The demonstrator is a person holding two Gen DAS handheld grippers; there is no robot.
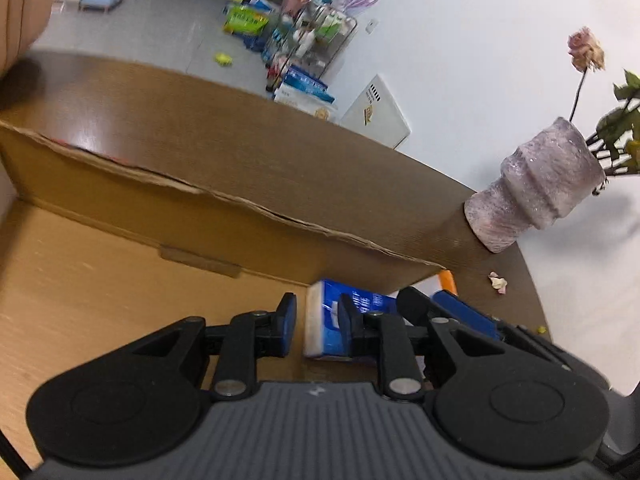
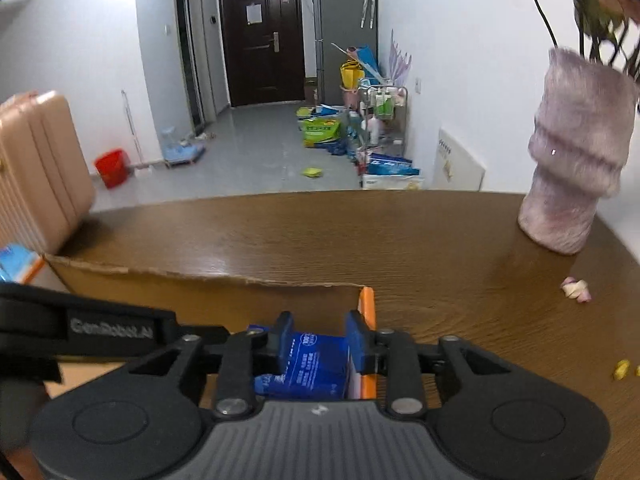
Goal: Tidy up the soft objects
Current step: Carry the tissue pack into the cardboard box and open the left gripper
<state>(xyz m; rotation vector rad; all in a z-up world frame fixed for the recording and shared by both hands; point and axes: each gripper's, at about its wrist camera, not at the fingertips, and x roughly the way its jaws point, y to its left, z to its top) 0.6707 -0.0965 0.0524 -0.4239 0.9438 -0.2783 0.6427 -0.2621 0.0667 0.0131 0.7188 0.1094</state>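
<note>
Tissue pack [image 1: 326, 322], blue and white, lies down inside the cardboard box [image 1: 168, 208], in the corner at 5 o'clock in the left wrist view. The left gripper [image 1: 318, 316] points down into the box. Its jaws stand a little apart. The pack's white end sits in the gap, next to the right finger, but the left finger does not touch it, so the jaws hold nothing. At 4 o'clock the other gripper's blue finger pokes in beside the pack. This view shows the wide bare floor of the box. It also shows the whole purple vase [image 1: 536, 188] at 3 o'clock, with a droopy pink flower [image 1: 586, 50] above it.

In the right wrist view the right gripper [image 2: 319, 338] hangs over the same corner, at 6 o'clock. The tissue pack [image 2: 308, 368] lies between its two blue fingers. The jaws are partly open, and I cannot tell if the pads press on the pack. Only this view shows the orange edge [image 2: 367, 308] of the box, a dark door [image 2: 260, 38] at 12 o'clock, a red bucket [image 2: 113, 168] and a pink suitcase [image 2: 38, 168] at 9 o'clock. The brown table [image 2: 440, 248] carries the box and the vase [image 2: 576, 168].
</note>
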